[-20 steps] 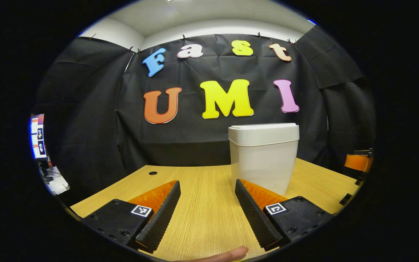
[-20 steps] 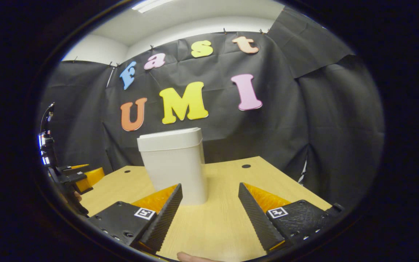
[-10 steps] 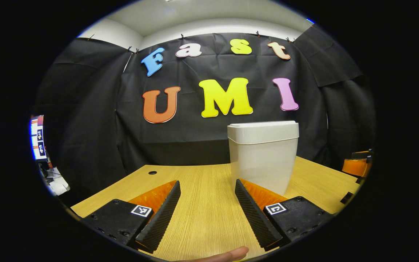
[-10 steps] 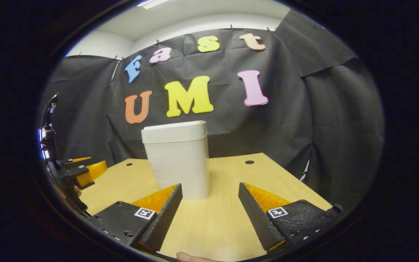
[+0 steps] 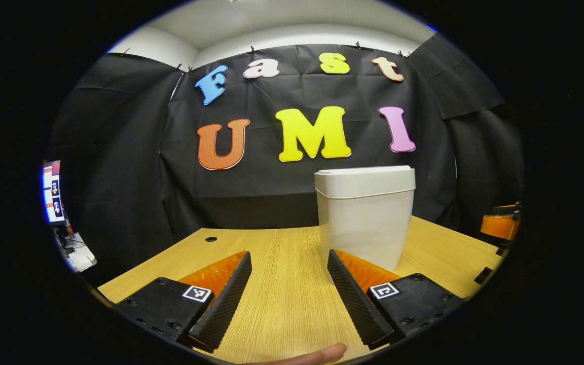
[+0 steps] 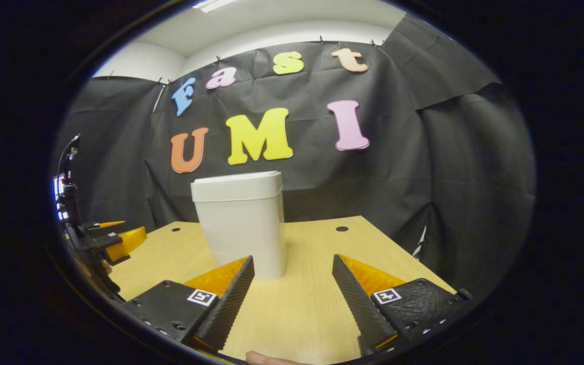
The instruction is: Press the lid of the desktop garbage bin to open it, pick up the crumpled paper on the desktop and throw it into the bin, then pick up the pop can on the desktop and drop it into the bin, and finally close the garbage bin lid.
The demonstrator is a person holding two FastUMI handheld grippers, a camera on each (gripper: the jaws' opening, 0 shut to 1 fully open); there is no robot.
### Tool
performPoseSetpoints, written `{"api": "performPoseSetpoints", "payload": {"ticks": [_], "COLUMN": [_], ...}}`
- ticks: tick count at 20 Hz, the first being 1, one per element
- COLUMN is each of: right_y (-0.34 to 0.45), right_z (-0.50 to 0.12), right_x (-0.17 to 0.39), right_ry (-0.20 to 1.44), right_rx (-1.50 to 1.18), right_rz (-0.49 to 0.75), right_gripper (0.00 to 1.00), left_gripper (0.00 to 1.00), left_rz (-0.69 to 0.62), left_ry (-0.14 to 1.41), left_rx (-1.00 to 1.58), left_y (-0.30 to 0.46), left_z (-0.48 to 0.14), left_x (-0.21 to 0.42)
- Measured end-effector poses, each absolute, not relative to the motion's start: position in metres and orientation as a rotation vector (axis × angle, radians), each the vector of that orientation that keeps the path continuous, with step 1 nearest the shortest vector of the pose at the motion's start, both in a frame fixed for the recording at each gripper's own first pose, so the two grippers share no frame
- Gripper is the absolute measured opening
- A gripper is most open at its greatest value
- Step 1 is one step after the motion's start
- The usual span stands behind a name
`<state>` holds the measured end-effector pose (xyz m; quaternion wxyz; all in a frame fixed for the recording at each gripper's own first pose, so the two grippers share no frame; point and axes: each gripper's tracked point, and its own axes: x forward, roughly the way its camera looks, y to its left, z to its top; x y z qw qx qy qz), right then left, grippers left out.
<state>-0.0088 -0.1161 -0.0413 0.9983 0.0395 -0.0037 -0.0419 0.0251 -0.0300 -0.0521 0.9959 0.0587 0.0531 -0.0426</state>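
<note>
Left gripper view, from the left: a lit screen (image 5: pixel 52 191) at the far left edge, too small to make out. Then a light wooden tabletop with a fine grain (image 5: pixel 292 299), with a small round hole (image 5: pixel 211 239) near its far left corner. Left gripper (image 5: pixel 288 294) low over that tabletop, jaws spread wide, nothing held, only bare wood between the two fingers (image 5: pixel 223 304). Tall white plastic garbage bin (image 5: pixel 364 215) standing upright on the wood, lid down flat; set beyond the right-hand finger's tip and partly behind it, not between the fingers, apart from both. A fingertip of the holding hand (image 5: pixel 322 354) at the bottom edge. At the far right edge, part of the other gripper, well apart from the bin.

Right gripper view, from the left: the other gripper at the far left edge, held above the near corner of the light wooden tabletop (image 6: pixel 297 304). Right gripper (image 6: pixel 293 296) likewise low over the wood, jaws wide apart, gripping nothing. The white garbage bin (image 6: pixel 241 223) upright, lid closed, ahead of the left-hand finger (image 6: pixel 228 304) and rising behind its tip; off to the left of the gap, touching neither finger as far as can be told. Another small round hole (image 6: pixel 341 228) in the wood farther right, near the far edge.
</note>
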Motion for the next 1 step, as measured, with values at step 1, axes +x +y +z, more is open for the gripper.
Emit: {"api": "performPoseSetpoints", "payload": {"ticks": [1], "right_y": [-0.1205], "right_z": [-0.0389], "right_x": [-0.0092], "right_ry": [-0.014], "right_rx": [0.072], "right_rz": [-0.091], "right_gripper": [0.96], "left_gripper": [0.97], "left_rz": [-0.092], "left_ry": [0.106], "left_rx": [0.118], "left_y": [-0.0335], "left_z": [-0.052], "left_x": [0.0252]}}
